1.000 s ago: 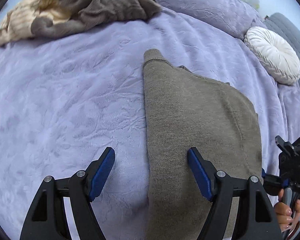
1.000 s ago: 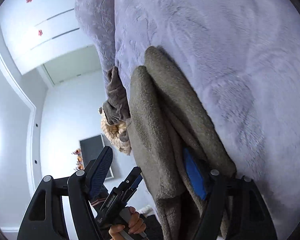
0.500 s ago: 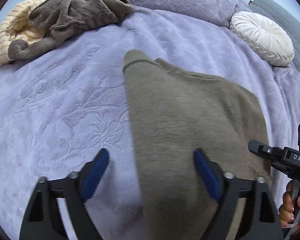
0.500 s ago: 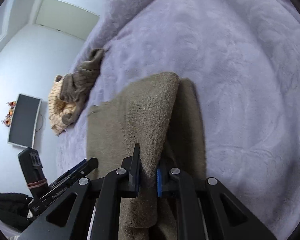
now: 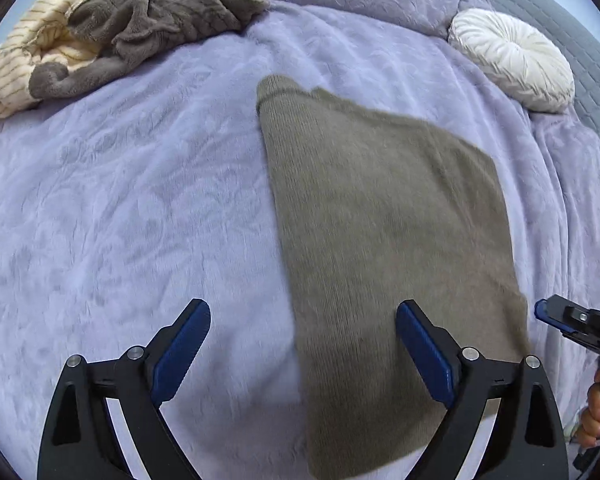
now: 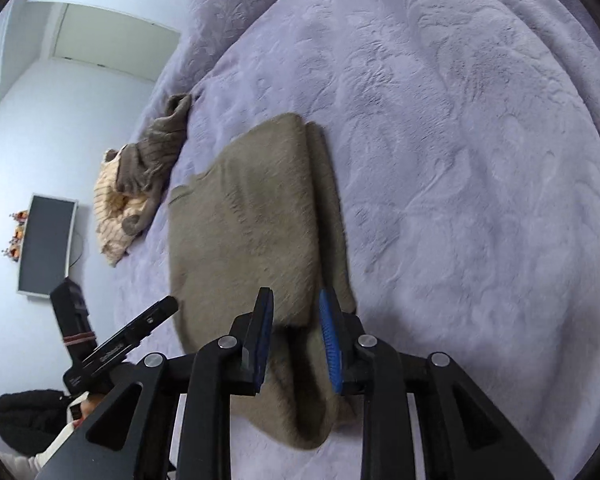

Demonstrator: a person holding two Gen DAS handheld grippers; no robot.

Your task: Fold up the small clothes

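Lying flat on the purple blanket [image 5: 132, 200], near the round white cushion [image 5: 512, 60], the brown-green knit top [image 5: 380, 220] looks soft, light and floppy, so pinch it at a corner; the left gripper [image 5: 304, 354] gapes wide and empty, and the right gripper [image 6: 296, 340], its jaws just opening, holds nothing

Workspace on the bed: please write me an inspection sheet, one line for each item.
Surface: lilac plush blanket with embossed pattern, wrinkled.
Job's things: olive-brown knitted garment lies folded flat on the blanket.
Clutter: heap of grey-brown fleece and cream striped clothes; round white pleated cushion.
Grippers: left gripper open wide above the garment's edge; right gripper, jaws just opening, pads off the cloth.
Cables: nothing seen.
Surroundings: wall-mounted dark screen; white walls.
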